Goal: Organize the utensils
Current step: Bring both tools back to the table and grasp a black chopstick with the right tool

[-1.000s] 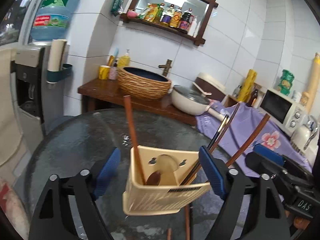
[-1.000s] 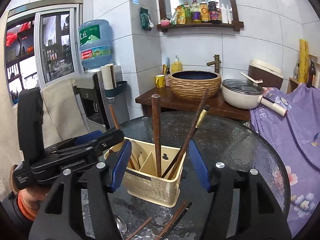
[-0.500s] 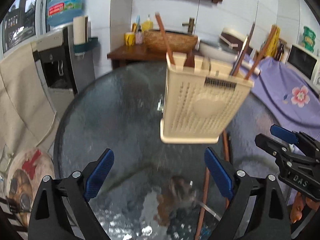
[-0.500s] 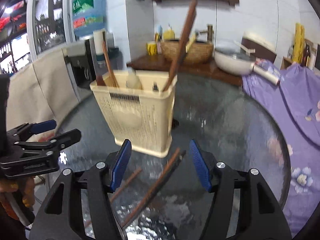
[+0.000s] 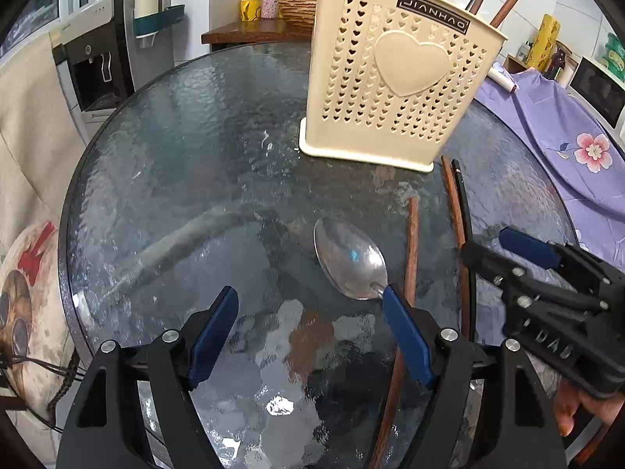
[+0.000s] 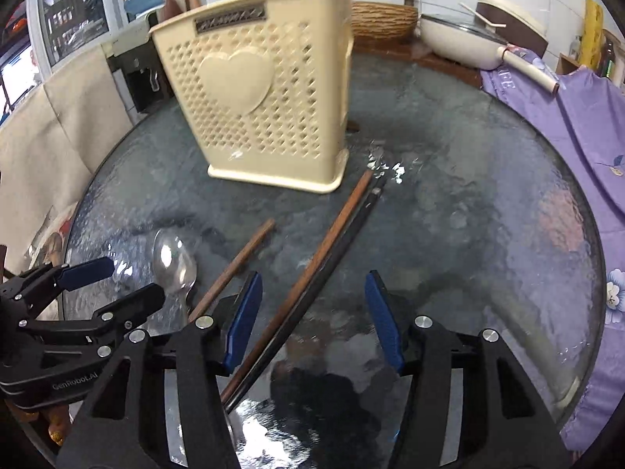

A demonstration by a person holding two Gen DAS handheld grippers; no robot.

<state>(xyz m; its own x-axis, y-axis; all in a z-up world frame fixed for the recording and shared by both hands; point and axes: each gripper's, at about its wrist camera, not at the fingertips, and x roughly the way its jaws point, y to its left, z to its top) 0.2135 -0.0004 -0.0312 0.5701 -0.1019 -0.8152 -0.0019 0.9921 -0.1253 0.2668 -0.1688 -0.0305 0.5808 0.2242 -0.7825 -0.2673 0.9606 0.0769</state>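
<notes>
A cream heart-pattern utensil holder (image 5: 398, 78) (image 6: 269, 90) stands on the round glass table (image 5: 175, 148), with chopsticks sticking out of its top. In front of it lie a metal spoon (image 5: 349, 258) (image 6: 174, 265), a short brown chopstick (image 5: 410, 250) (image 6: 238, 265), and a long brown chopstick (image 6: 332, 242) beside a black one (image 6: 351, 234). My left gripper (image 5: 308, 297) hovers low, jaws closing, its right fingertip by the spoon's neck, gripping nothing. My right gripper (image 6: 312, 279) is also closing, over the long pair, with its pads clear of them.
A purple flowered cloth (image 6: 578, 117) covers the right side. Behind the table stand a wooden counter with a woven basin (image 6: 384, 17) and a white pan (image 6: 465, 41). A water dispenser (image 5: 97, 62) and a beige cloth are at the left.
Both grippers have sunk toward the glass and tipped downward. The holder has slid up in both views, and the loose spoon and chopsticks now lie just ahead of the fingers. The left jaws have narrowed.
</notes>
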